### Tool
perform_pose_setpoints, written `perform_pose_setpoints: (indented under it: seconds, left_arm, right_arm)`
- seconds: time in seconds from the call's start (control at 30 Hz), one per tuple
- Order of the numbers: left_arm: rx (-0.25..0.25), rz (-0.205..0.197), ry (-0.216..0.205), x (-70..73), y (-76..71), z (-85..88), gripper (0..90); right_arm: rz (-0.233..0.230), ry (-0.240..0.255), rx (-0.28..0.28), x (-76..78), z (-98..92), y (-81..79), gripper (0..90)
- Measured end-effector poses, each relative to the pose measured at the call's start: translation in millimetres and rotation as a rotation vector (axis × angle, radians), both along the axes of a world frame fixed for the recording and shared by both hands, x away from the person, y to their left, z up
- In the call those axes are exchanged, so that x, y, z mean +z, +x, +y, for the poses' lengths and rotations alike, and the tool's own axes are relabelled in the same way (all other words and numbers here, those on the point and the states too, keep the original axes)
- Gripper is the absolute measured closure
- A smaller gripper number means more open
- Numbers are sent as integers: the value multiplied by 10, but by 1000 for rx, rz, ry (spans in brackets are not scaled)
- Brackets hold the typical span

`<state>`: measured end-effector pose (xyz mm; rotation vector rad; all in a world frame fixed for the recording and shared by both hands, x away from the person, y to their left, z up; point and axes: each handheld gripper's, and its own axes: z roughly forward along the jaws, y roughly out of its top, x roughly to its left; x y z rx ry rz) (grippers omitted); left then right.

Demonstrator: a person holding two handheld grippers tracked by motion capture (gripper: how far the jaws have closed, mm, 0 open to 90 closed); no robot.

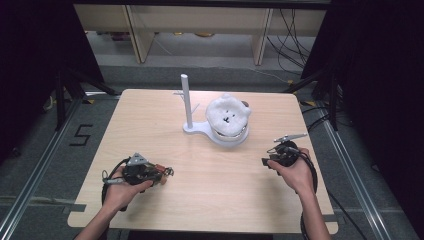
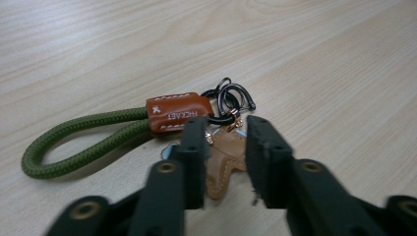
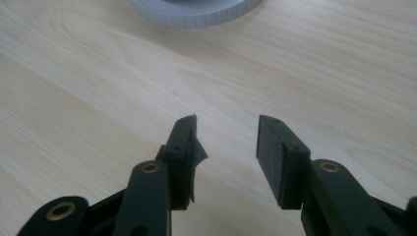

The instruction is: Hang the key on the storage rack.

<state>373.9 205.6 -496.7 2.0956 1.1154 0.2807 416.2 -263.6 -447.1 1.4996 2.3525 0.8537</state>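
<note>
A keychain (image 2: 177, 114) lies on the wooden table (image 1: 210, 180). It has an olive-green rope loop (image 2: 74, 142), a brown leather tab, dark metal rings (image 2: 233, 98) and a tan leather tag (image 2: 223, 162). My left gripper (image 2: 225, 132) is low over it, with the tan tag in the narrow gap between its jaws; I see no firm pinch. From above, the left gripper (image 1: 161, 174) is near the front left and the keychain (image 1: 165, 171) is at its tips. My right gripper (image 3: 227, 123) stands open over bare wood, with nothing between its jaws, at the front right (image 1: 272, 154).
A white stand with an upright post (image 1: 185, 100) and a flat base (image 1: 196, 129) sits at the table's middle back. Beside it a white fluffy object (image 1: 227, 115) rests on a round ribbed holder (image 3: 196, 12). Shelving and cables lie beyond the far edge.
</note>
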Motion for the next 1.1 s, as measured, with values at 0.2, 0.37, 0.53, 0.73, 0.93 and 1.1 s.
perform_pose_setpoints:
  seconds: [0.2,0.37,0.53,0.73,0.93,1.1]
  left_arm:
    - [0,30,11,9,47,-109,890]
    - [-9,35,39,-5,90,-188,892]
    - [-22,59,65,-37,100,-201,893]
    - [-27,68,71,-32,77,-190,893]
    - [-43,112,80,-40,6,-100,892]
    - [-38,118,94,-34,-50,-8,893]
  right_arm:
    - [5,-4,6,3,-11,-2,603]
    - [-7,12,-2,-5,-10,1,601]
    - [3,3,2,15,-22,-6,599]
    - [8,5,3,11,-28,-9,597]
    - [6,18,0,-11,-20,-14,594]
    - [12,20,3,-9,-27,-16,591]
